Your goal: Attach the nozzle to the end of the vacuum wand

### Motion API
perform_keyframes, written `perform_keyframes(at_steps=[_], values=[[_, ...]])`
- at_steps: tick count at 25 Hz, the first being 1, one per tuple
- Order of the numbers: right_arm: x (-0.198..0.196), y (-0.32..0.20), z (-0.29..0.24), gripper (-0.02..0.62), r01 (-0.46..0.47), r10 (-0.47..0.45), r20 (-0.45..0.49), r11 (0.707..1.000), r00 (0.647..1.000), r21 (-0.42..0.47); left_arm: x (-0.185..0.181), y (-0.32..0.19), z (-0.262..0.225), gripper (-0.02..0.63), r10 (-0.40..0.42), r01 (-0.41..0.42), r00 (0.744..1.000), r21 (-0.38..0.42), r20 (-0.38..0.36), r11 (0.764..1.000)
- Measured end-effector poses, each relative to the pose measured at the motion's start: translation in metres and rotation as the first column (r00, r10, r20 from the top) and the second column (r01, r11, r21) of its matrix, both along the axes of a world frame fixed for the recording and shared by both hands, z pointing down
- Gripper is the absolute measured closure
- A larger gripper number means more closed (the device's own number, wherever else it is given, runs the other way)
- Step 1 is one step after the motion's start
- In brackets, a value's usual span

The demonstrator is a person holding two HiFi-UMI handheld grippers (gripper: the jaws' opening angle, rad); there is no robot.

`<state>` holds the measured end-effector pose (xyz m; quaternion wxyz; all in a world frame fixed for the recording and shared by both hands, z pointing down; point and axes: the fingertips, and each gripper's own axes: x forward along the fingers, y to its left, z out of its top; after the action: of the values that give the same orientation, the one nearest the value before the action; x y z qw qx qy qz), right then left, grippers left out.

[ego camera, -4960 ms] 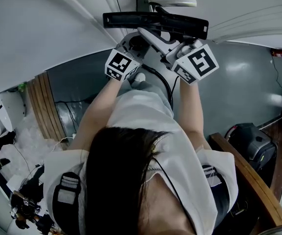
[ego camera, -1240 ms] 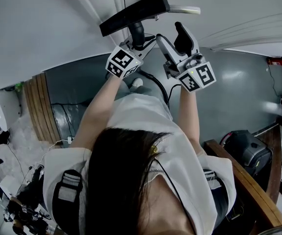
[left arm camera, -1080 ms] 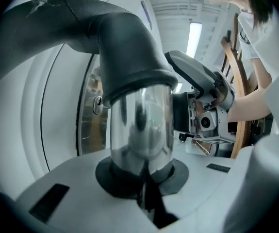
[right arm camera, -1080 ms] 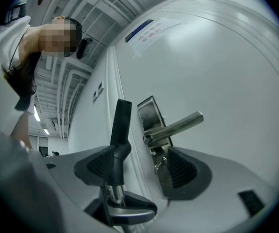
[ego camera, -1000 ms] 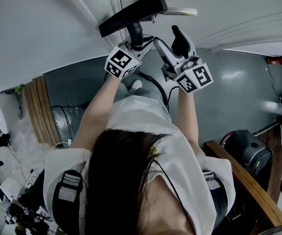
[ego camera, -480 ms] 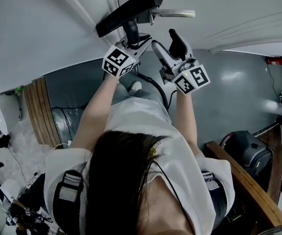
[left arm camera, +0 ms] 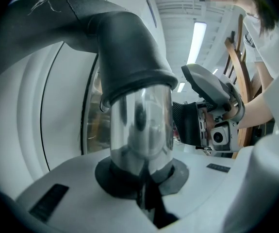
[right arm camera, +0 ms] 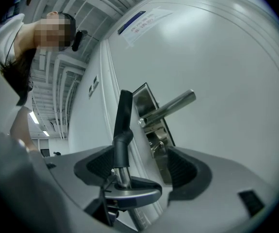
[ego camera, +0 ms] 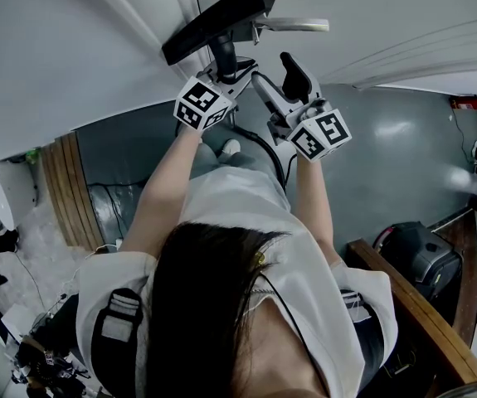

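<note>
Right now my left claw (left arm camera: 141, 176) is clamped on the chrome wand (left arm camera: 140, 125), just under the black collar of the nozzle (ego camera: 213, 21), which tilts up in front of the white door (ego camera: 55, 48). My right claw (right arm camera: 139, 171) stands wide, gripping nothing, its 2 pads just beside the wand.

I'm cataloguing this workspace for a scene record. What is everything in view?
nozzle: 1, black, held up in front of the door
chrome tube: 1, silver, below the nozzle's collar
door: 1, white, behind the nozzle
door handle: 1, silver, on the door
cable: 1, black, below the grippers
chair: 1, wooden, lower right
case: 1, black, on the floor beside the chair
left gripper: 1, grey, jaws shut on the chrome tube
right gripper: 1, grey, jaws open, empty
person: 1, white top, seen from above
</note>
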<state>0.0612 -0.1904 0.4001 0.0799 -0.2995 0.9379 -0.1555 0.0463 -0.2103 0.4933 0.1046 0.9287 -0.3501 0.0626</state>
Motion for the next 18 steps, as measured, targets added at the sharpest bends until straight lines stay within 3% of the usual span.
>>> perform_keyframes(at_steps=[12,14,18], values=[[-0.006,0.002,-0.003,0.261,0.02,-0.02,0.01,1.0,1.0,-0.009,0.011,-0.005,-0.001,0.589,0.038,-0.038,0.999,-0.024,0.015,0.999],[-0.009,0.003,-0.003,0.26,0.022,-0.022,0.01,1.0,1.0,-0.01,0.011,-0.002,-0.002,0.572,0.07,-0.07,0.998,-0.034,-0.01,0.997],[-0.017,0.003,0.001,0.259,0.031,-0.03,0.01,0.999,0.999,-0.016,0.004,0.003,-0.004,0.466,0.074,-0.083,0.988,-0.064,-0.138,0.994]])
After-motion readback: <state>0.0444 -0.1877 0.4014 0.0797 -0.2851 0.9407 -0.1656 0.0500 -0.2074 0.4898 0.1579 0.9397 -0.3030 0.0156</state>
